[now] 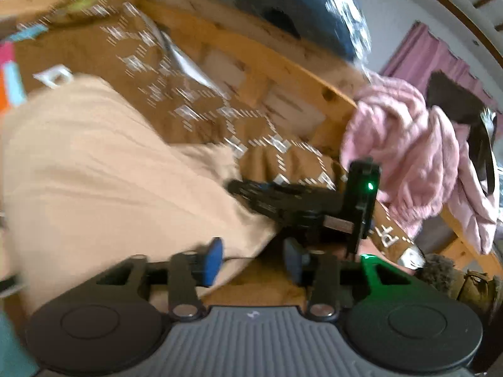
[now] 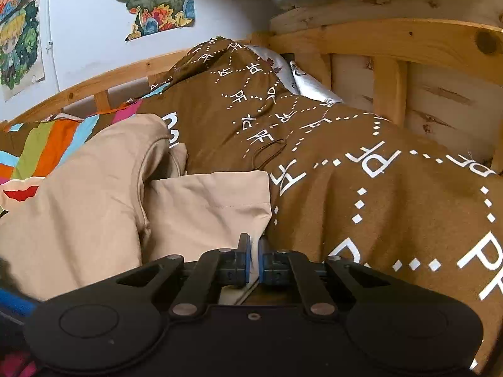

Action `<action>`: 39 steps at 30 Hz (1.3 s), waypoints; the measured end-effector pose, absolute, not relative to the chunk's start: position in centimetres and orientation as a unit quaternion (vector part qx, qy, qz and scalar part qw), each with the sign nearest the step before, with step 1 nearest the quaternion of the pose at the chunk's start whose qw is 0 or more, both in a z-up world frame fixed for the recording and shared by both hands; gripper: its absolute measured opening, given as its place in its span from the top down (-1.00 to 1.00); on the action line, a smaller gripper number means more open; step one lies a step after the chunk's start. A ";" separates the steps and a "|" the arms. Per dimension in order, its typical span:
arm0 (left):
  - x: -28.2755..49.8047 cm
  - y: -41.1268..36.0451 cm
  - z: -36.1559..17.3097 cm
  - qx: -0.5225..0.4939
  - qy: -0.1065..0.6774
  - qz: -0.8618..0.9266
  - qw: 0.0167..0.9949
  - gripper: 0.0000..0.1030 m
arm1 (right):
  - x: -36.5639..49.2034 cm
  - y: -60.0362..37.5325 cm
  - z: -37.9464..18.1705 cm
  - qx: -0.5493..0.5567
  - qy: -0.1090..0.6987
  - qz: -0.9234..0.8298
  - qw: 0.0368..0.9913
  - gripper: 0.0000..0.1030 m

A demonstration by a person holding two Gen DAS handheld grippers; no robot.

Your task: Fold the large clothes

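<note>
A: Beige garment [image 2: 94, 207], smooth woven cloth, heaped on the bed over a brown blanket [image 2: 377, 188] printed with white "PF" letters.

B: Right gripper [image 2: 254, 251] clenched on the garment's edge, blue pads nearly meeting.

A: Left gripper [image 1: 251, 260] spread wide, grasping nothing, beside the cloth. Pine bed frame [image 2: 393, 40] behind.

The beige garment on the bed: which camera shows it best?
The right wrist view: the beige garment is sharp there, folds and seams clear, on the brown blanket. The left wrist view shows it large but motion-blurred.
</note>
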State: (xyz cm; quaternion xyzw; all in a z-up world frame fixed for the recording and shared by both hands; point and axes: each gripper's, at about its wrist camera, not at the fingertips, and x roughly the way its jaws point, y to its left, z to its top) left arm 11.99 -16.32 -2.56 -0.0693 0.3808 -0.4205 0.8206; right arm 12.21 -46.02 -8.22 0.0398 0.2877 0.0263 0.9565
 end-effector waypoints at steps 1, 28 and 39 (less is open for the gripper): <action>11.9 -15.0 -1.9 -0.069 0.378 -0.406 0.829 0.00 | 12.2 -46.0 -8.1 0.040 0.289 0.024 0.956 0.92; 16.4 -8.2 -8.0 -0.075 0.402 -0.289 0.866 -0.09 | 17.4 -34.3 -7.3 -0.065 0.349 0.146 0.923 0.58; 16.3 -7.2 -7.3 -0.088 0.401 -0.291 0.864 -0.10 | 17.1 -34.7 -4.0 -0.064 0.284 0.148 0.945 0.60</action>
